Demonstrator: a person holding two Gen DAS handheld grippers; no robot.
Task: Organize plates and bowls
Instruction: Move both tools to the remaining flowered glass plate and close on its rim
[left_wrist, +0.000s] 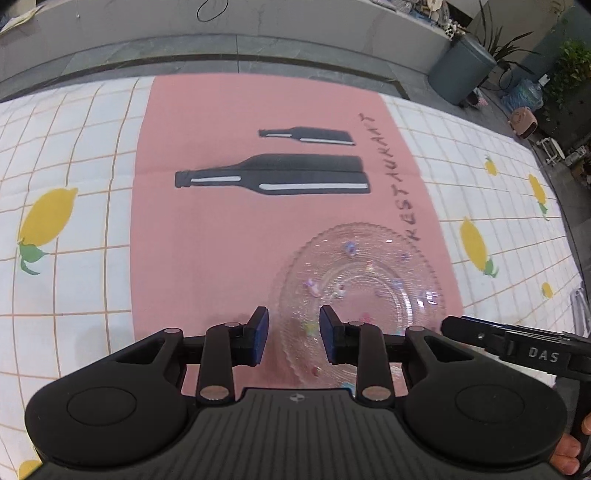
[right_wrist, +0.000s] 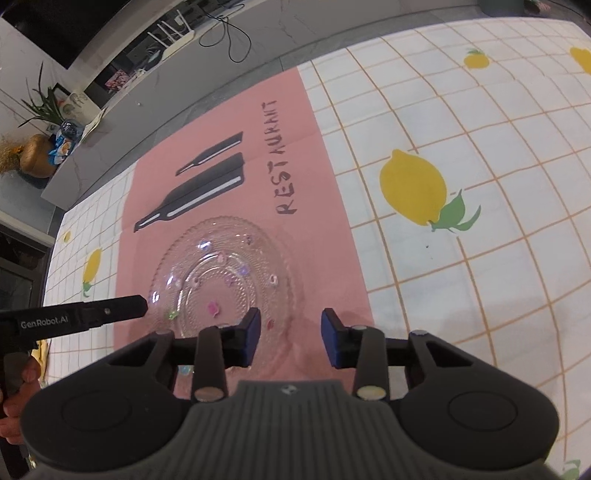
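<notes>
A clear glass plate with a beaded rim and small coloured flowers lies flat on a pink placemat. My left gripper hangs open at the plate's left rim, and the rim's edge shows in the gap between the blue pads without touching them. In the right wrist view the same plate sits left of centre. My right gripper is open at its right rim, with the left pad over the glass. Each gripper's black finger shows at the side of the other view. No other plate or bowl is in view.
The placemat, printed with two black bottles and "RESTAURANT", lies on a white lemon-print tablecloth. Past the table's far edge are a grey floor, a grey bin and potted plants. A person's hand holds a handle.
</notes>
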